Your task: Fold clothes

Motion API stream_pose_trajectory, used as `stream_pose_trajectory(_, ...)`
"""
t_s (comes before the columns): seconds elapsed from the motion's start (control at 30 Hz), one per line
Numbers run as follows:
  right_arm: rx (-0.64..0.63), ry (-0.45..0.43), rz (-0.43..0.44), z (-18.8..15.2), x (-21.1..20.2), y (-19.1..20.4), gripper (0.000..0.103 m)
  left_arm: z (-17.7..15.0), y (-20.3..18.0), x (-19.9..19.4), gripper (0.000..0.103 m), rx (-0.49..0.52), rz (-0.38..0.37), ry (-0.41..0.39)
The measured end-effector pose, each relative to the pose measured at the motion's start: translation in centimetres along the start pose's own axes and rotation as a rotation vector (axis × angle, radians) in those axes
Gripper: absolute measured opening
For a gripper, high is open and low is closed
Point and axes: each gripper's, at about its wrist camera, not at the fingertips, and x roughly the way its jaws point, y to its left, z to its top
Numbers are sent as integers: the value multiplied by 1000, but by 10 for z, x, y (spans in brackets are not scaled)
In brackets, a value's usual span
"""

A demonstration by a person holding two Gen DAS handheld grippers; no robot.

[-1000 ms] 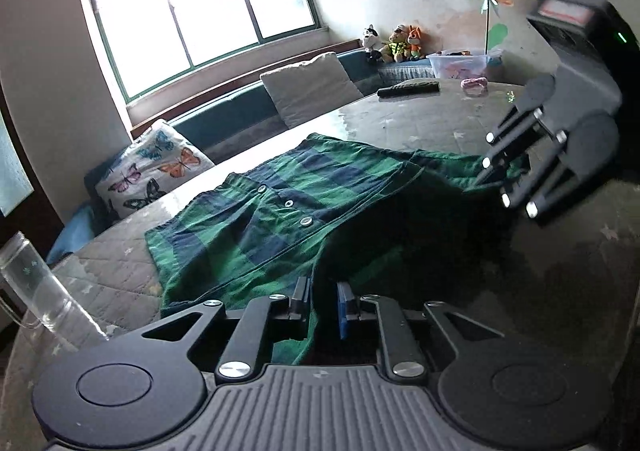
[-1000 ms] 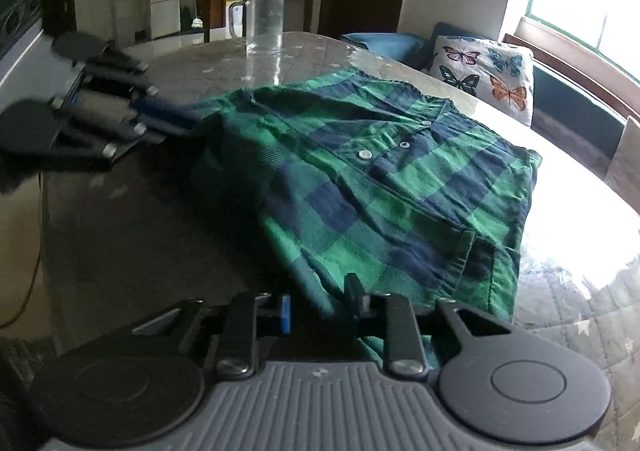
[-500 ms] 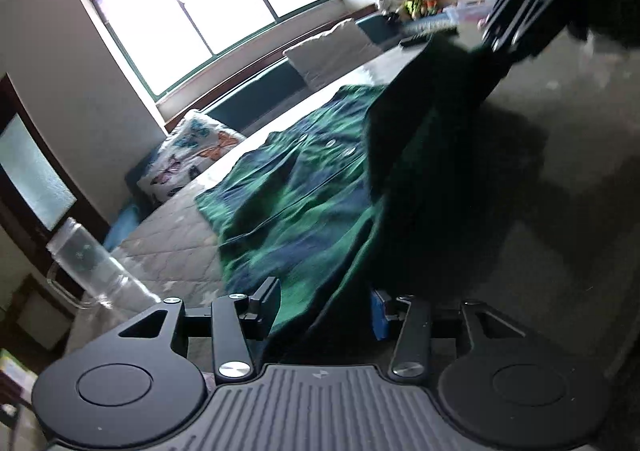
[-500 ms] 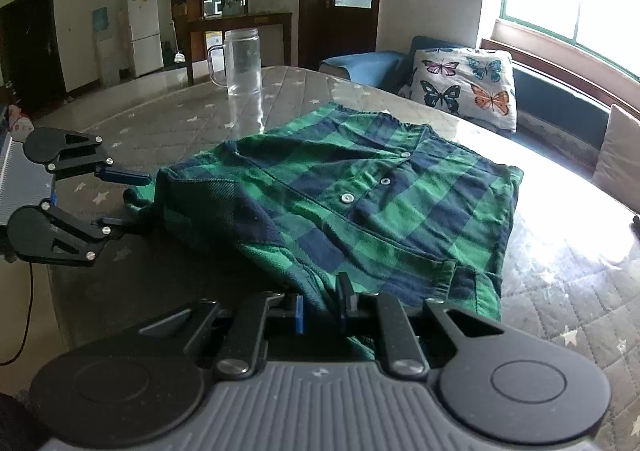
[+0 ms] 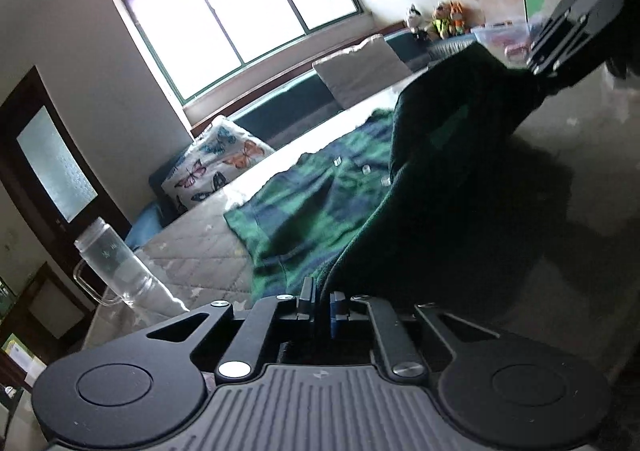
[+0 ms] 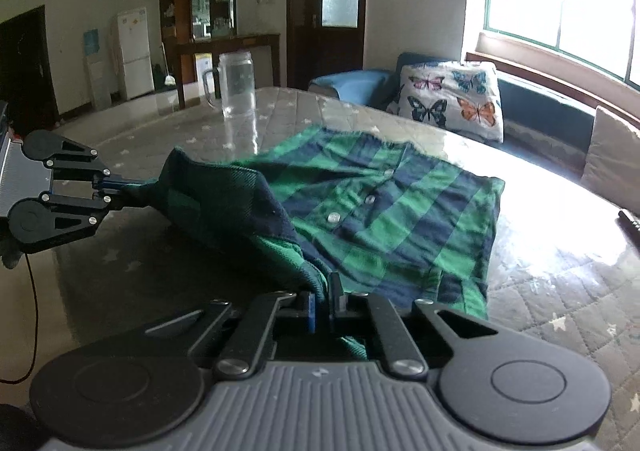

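A green and navy plaid shirt [image 6: 384,219] lies buttoned side up on the quilted table [image 6: 560,291]. My right gripper [image 6: 325,301] is shut on the shirt's near edge. My left gripper [image 6: 116,191] is shut on the same edge further left and holds it above the table. In the left wrist view my left gripper [image 5: 320,301] pinches dark fabric of the shirt [image 5: 312,211], and my right gripper [image 5: 538,65] holds the raised fold at the upper right. The lifted edge hangs between both grippers.
A clear glass jug [image 6: 237,85] stands on the table's far left; it also shows in the left wrist view [image 5: 110,265]. A butterfly pillow [image 6: 452,99] and a grey cushion [image 6: 612,159] lie on the window bench. A dark remote [image 6: 630,219] lies at the table's right edge.
Both grippers have lifted the shirt's near edge off the table and carried it toward the shirt's middle. The left gripper, open half a second ago, is now shut on the fabric.
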Motion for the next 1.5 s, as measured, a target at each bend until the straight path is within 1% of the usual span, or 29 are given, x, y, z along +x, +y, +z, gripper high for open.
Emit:
stream_pose_trajectory(0.1,-2,-26,12,-2,-21,1,5,4,-2,-25,7,-18,0,-25)
stream_pose_trajectory(0.33,-16,-75,51,-13,-85,25,5,9,-12,-102,7,-67,-20,-80)
stream_pose_trajectory(0.37,-19,-84,54,-14,-93,28,5,11,-12,-108,7,-72,-19,-87)
stream_pose_trajectory(0.47,-20,-105,60,-12,-108,29,4,20,-6,-102,7,-90,-2,-98)
stream_pose_trajectory(0.63,-30,-115,34,6,-96,20,4,35,4,-93,7,-120,27,-115)
stream_pose_trajectory(0.8,-18,-102,9,36,-68,2,3,52,24,-56,7,-137,44,-105)
stream_pose_trajectory(0.93,-12,-74,-12,65,-32,-14,3,67,44,-14,6,-135,54,-78)
stream_pose_trajectory(1.1,13,-28,-20,95,21,-37,3,82,70,45,6,-139,47,-5)
stream_pose_trajectory(1.2,27,5,-27,107,57,-50,3,87,83,81,6,-159,32,47)
stream_pose_trajectory(1.33,80,52,-33,112,103,-67,3,84,92,130,7,-186,16,119)
stream_pose_trajectory(1.5,162,98,-43,97,153,-89,4,75,94,178,7,-209,2,190)
